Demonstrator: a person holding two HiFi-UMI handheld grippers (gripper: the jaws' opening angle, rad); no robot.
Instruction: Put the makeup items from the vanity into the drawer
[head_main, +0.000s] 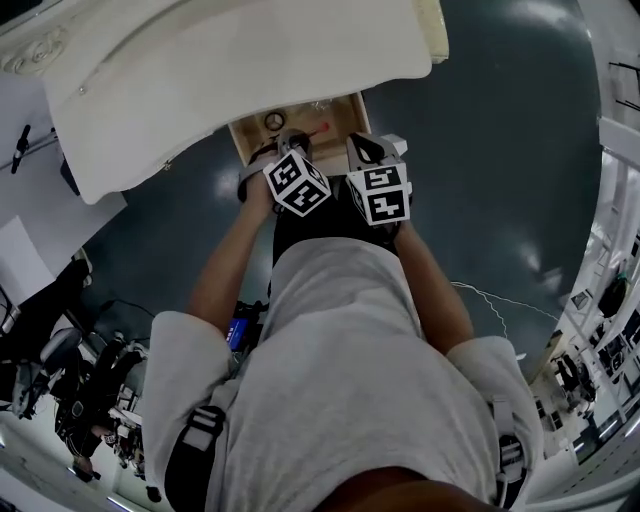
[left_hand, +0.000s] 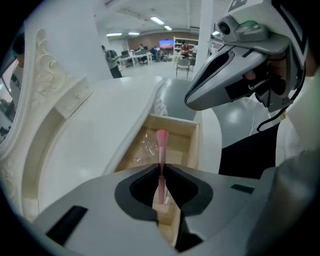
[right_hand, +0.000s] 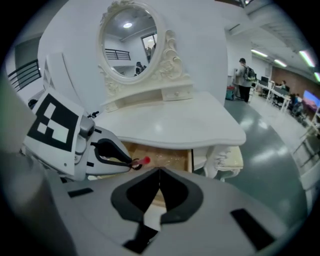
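Observation:
A pink makeup brush (left_hand: 161, 145) sticks out forward from my left gripper (left_hand: 161, 167), which is shut on its handle above the open wooden drawer (left_hand: 192, 137). The brush's red tip (right_hand: 146, 160) also shows in the right gripper view, beside the left gripper's body (right_hand: 102, 150). My right gripper (right_hand: 159, 172) is shut with nothing between its jaws, just right of the left one, near the drawer's front (right_hand: 186, 159). From the head view both grippers (head_main: 297, 182) (head_main: 380, 190) hang over the drawer (head_main: 345, 115) under the white vanity top (head_main: 230, 70). A clear wrapper (left_hand: 145, 145) lies in the drawer.
The white vanity with its oval mirror (right_hand: 131, 42) stands ahead, with a small drawer unit (right_hand: 175, 92) on top. A dark ring-shaped item (head_main: 274, 121) lies in the drawer. The grey floor (head_main: 500, 150) spreads right. Cables and gear (head_main: 70, 390) lie at the left.

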